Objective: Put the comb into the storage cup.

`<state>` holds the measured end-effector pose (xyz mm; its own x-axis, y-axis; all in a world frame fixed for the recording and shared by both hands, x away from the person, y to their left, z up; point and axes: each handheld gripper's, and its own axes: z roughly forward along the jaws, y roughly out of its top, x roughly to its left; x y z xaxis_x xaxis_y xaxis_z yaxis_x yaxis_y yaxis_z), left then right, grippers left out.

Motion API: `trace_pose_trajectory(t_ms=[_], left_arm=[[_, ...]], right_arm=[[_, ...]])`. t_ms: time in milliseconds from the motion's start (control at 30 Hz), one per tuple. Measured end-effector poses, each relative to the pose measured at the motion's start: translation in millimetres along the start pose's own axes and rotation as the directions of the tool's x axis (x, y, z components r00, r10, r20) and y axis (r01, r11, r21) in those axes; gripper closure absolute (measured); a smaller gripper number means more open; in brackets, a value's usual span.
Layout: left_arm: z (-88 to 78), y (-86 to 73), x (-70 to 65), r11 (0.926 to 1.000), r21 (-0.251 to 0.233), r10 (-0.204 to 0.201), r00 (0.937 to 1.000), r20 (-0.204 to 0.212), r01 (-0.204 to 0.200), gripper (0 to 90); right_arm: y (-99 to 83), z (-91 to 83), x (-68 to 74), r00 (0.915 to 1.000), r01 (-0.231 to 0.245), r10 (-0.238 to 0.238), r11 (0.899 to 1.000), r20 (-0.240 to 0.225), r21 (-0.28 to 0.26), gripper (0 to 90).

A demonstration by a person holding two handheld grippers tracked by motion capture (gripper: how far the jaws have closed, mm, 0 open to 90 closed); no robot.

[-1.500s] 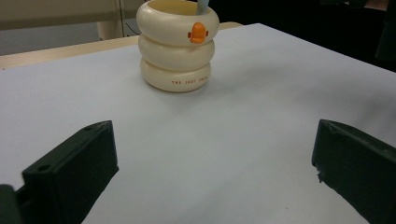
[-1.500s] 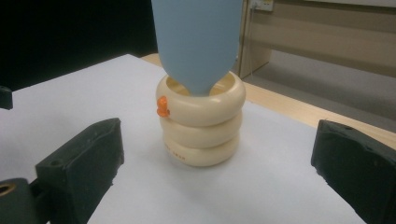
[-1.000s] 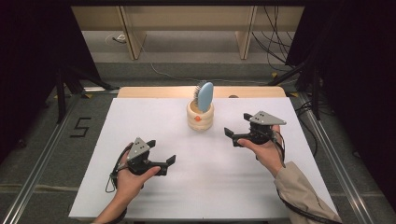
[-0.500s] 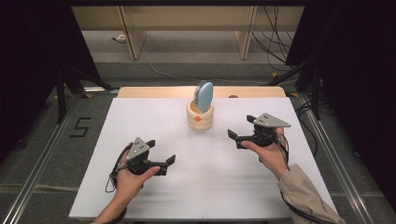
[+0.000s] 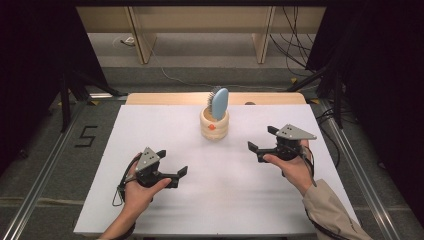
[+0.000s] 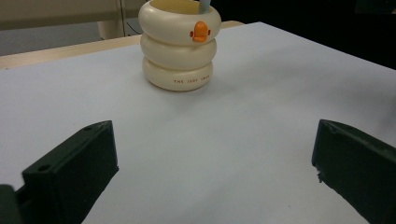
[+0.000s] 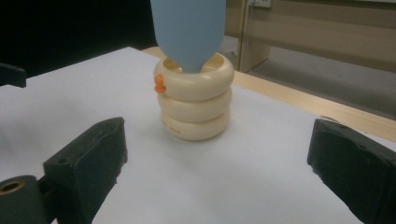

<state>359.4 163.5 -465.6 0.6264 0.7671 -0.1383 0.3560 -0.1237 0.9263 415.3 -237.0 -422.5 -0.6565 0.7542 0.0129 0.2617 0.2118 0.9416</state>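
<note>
A cream ringed cup (image 5: 214, 125) with a small orange duck mark stands at the back middle of the white table (image 5: 150, 130). A light blue hairbrush (image 5: 219, 102) stands upright in it, bristles facing away. The cup (image 6: 180, 44) is ahead of my left gripper (image 5: 171, 162), which rests open and empty near the front left. My right gripper (image 5: 260, 138) is open and empty to the right of the cup (image 7: 195, 100), and the blue brush (image 7: 188, 30) rises above the cup in the right gripper view.
Wooden frame legs (image 5: 141, 35) and cables (image 5: 292, 35) lie on the floor beyond the table. A metal rail (image 5: 35, 175) runs along the left side. A floor marking "5" (image 5: 85, 136) is on the left.
My right gripper has drifted slightly right and back, away from the cup. The left gripper has stayed put.
</note>
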Motion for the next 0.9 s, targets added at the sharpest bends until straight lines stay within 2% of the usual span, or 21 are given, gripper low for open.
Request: trace_pose_trajectory(t_ms=[900], left_arm=[[-0.6,-1.9,1.0,0.9999,0.01,0.005,1.0,0.001,-0.005,0.0]], right_arm=[[-20.0,-20.1,-6.4,0.9999,0.0,0.001,1.0,-0.013,0.029,7.5]])
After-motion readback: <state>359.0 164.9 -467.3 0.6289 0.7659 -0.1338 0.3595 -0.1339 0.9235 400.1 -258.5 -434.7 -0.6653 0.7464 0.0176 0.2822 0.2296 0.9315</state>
